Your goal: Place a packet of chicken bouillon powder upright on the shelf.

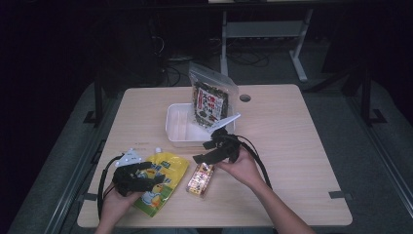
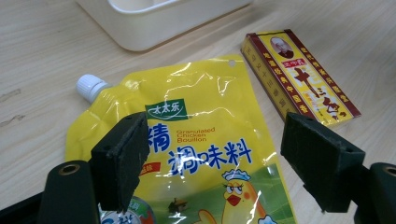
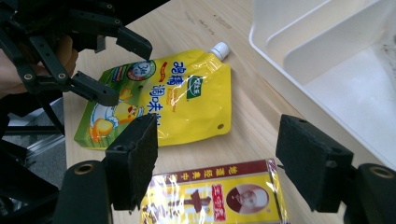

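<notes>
A yellow spouted pouch of chicken bouillon [image 1: 161, 183] [image 2: 201, 149] [image 3: 161, 100] lies flat near the table's front left. My left gripper [image 1: 146, 174] [image 2: 212, 158] hovers over its lower half, open, jaws wide apart with nothing between them. A flat red-and-yellow box [image 1: 200, 179] [image 2: 299, 77] [image 3: 215, 193] lies just right of the pouch. My right gripper [image 1: 207, 152] [image 3: 217, 161] stands open above the box's far end, empty. A white tray [image 1: 181, 131] [image 3: 327, 70] behind them holds an upright clear bag of dark snacks [image 1: 212, 100].
The wooden table [image 1: 302, 146] has bare room on its right half and a round cable hole [image 1: 245, 98] at the back. Cables trail from both grippers toward the front edge. Dark floor and table legs lie beyond.
</notes>
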{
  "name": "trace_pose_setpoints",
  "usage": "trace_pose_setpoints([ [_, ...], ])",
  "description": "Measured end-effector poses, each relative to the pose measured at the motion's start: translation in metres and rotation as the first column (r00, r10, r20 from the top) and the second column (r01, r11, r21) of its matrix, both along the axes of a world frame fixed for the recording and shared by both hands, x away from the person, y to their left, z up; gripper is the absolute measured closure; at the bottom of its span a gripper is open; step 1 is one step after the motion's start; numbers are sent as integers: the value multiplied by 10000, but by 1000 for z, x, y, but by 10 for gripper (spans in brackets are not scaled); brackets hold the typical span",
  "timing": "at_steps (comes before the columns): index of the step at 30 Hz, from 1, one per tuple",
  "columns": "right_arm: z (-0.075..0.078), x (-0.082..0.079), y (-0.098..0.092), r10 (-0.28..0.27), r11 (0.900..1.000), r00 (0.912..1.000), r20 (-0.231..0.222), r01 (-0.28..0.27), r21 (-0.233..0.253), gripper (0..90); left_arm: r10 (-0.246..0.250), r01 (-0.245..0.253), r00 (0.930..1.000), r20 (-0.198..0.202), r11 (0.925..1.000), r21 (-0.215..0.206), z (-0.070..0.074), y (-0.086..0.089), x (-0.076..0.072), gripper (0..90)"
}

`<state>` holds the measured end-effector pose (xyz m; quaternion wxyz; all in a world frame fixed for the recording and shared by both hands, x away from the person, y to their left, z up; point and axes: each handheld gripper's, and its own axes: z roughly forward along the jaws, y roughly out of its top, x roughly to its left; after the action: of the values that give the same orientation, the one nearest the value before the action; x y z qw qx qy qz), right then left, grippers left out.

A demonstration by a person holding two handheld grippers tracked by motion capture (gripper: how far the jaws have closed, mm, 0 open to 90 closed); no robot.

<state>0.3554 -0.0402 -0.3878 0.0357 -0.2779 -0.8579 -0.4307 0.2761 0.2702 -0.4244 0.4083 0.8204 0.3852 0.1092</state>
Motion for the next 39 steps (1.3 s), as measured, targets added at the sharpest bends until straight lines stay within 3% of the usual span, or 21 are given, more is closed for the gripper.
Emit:
trace_pose_setpoints([
  [18,-5,11,29,239,9992,9987,-446,-252,-300,290,157,-157,9999,-55,9998,103,-1,4,1,238],
  [36,-15,19,46,157,9946,9970,-759,-233,-1008,297,157,-156,9999,-66,9997,186,-1,4,1,238],
  [39,-18,20,52,99,9909,9955,-940,-223,-1324,299,177,-175,9998,-76,9997,175,-1,4,1,238],
])
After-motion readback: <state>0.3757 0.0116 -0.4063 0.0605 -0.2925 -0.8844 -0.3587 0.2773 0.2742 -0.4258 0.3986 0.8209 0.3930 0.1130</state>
